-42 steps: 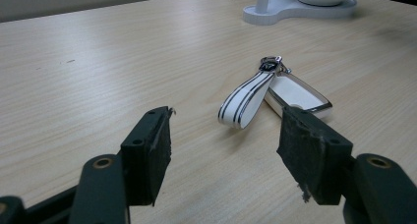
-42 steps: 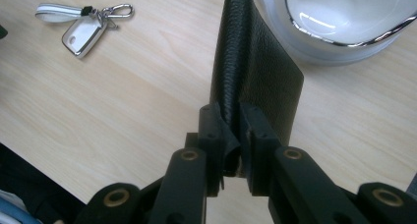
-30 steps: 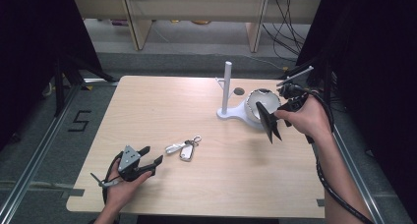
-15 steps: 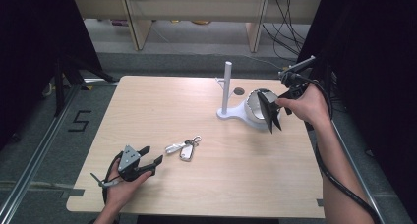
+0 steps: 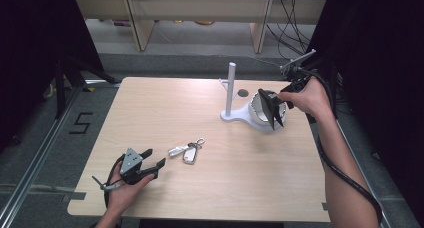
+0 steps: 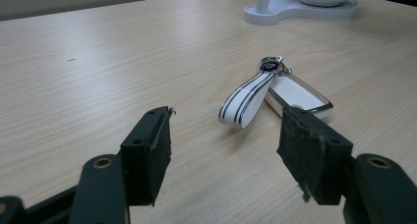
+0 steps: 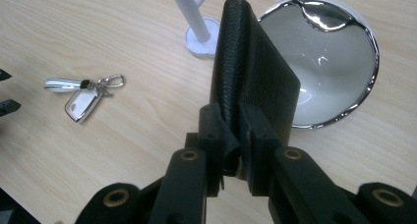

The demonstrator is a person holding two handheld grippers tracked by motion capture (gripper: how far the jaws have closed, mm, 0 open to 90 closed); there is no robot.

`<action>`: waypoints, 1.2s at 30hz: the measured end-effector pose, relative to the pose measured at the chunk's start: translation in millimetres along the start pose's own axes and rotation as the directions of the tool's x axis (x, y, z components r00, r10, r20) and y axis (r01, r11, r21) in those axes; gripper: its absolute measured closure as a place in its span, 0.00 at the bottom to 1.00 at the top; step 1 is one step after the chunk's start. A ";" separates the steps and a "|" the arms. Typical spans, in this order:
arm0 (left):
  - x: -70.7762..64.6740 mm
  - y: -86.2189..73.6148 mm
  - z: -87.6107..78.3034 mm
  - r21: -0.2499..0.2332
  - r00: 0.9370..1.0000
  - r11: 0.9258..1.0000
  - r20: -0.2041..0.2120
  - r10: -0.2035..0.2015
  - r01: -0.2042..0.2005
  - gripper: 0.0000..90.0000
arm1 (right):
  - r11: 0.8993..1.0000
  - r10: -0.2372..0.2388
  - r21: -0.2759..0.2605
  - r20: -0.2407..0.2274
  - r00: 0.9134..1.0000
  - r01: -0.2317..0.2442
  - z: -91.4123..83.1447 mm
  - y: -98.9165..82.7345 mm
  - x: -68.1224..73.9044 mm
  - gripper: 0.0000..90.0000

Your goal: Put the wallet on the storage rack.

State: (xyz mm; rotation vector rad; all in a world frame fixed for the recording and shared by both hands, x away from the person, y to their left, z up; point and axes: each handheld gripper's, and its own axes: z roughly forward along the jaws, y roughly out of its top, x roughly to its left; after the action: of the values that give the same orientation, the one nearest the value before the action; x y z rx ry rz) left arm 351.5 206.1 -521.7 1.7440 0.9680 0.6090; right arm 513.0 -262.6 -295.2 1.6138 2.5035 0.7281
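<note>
My right gripper (image 5: 281, 100) is shut on a black leather wallet (image 5: 270, 111) and holds it by one end over a shiny chrome bowl (image 5: 255, 109) at the table's far right. In the right gripper view the wallet (image 7: 252, 71) stands between the closed pads, partly hiding the bowl (image 7: 337, 62). My left gripper (image 5: 153, 161) rests open at the near left edge of the table. A white car key fob (image 6: 298, 94) with a white strap (image 6: 246, 102) lies just beyond its jaws, untouched, and appears from above as the fob (image 5: 190, 154).
The bowl sits on a white stand with an upright post (image 5: 231, 86). A small round hole (image 5: 242, 93) is in the wooden tabletop (image 5: 165, 113) behind the stand. Shelving and cables stand beyond the far edge.
The right hand has carried the wallet a little farther from the person, so it now hangs over the bowl. The left gripper and the key fob have stayed put.
</note>
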 end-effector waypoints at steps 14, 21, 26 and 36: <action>0.8 -0.3 0.6 -0.007 1.000 1.000 0.009 -0.004 0.004 0.40 | 1.000 -0.003 0.012 -0.012 1.000 0.003 11.2 14.3 -5.6 0.90; 0.3 -0.1 0.3 -0.002 1.000 1.000 0.003 -0.002 0.002 0.40 | 1.000 0.003 0.014 -0.038 0.999 -0.002 13.8 18.5 -9.7 0.90; 0.4 -0.4 0.7 -0.007 1.000 1.000 0.006 -0.012 0.012 0.40 | 1.000 -0.002 0.014 -0.041 0.999 0.002 17.2 22.4 -12.3 0.90; 0.4 -0.4 0.9 -0.007 1.000 1.000 0.008 -0.010 0.010 0.40 | 1.000 0.008 0.024 -0.050 0.999 -0.006 23.2 28.2 -17.5 0.90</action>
State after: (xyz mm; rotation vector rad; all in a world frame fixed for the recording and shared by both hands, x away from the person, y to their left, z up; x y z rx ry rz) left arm 352.3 206.1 -522.5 1.7327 0.9673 0.5981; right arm 551.7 -260.5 -307.0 1.6327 2.5518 0.7519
